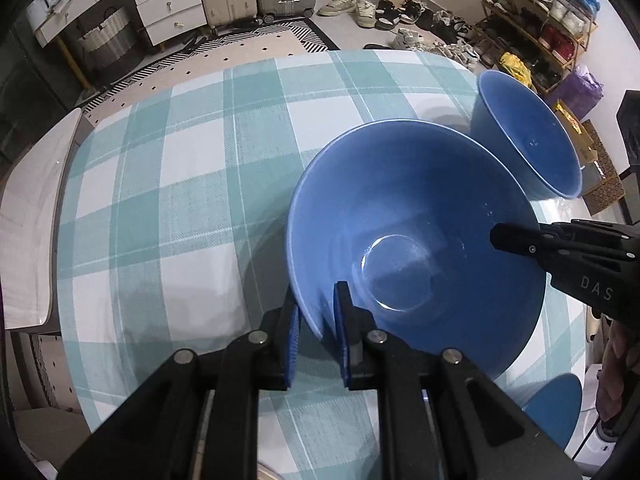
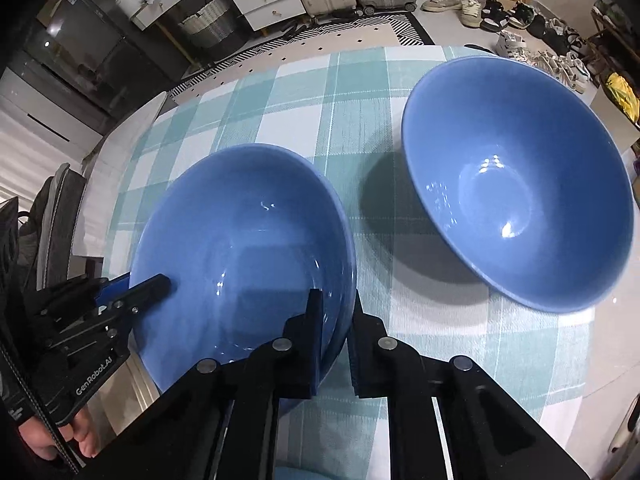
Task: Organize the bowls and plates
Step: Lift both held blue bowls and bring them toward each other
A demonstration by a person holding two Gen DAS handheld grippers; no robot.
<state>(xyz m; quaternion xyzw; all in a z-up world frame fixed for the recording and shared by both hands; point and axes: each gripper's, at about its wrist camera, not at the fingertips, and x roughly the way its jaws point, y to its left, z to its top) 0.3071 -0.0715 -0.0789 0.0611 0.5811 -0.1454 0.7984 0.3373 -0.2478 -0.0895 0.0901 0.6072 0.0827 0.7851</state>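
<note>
A large blue bowl (image 1: 416, 240) sits on the checked tablecloth; it also shows in the right wrist view (image 2: 240, 248). My left gripper (image 1: 316, 320) is shut on its near-left rim, one finger inside, one outside. My right gripper (image 2: 338, 320) is shut on the opposite rim of the same bowl; it shows as a black finger over the rim in the left wrist view (image 1: 520, 240). A second blue bowl (image 2: 516, 184) stands free to the right, also in the left wrist view (image 1: 528, 140). Something blue and flat (image 1: 556, 408) lies at the near right edge.
The round table carries a teal and white checked cloth (image 1: 180, 200). A white chair (image 1: 28, 220) stands at its left. Drawers, a suitcase, shoes and a shoe rack (image 1: 540, 20) line the far floor.
</note>
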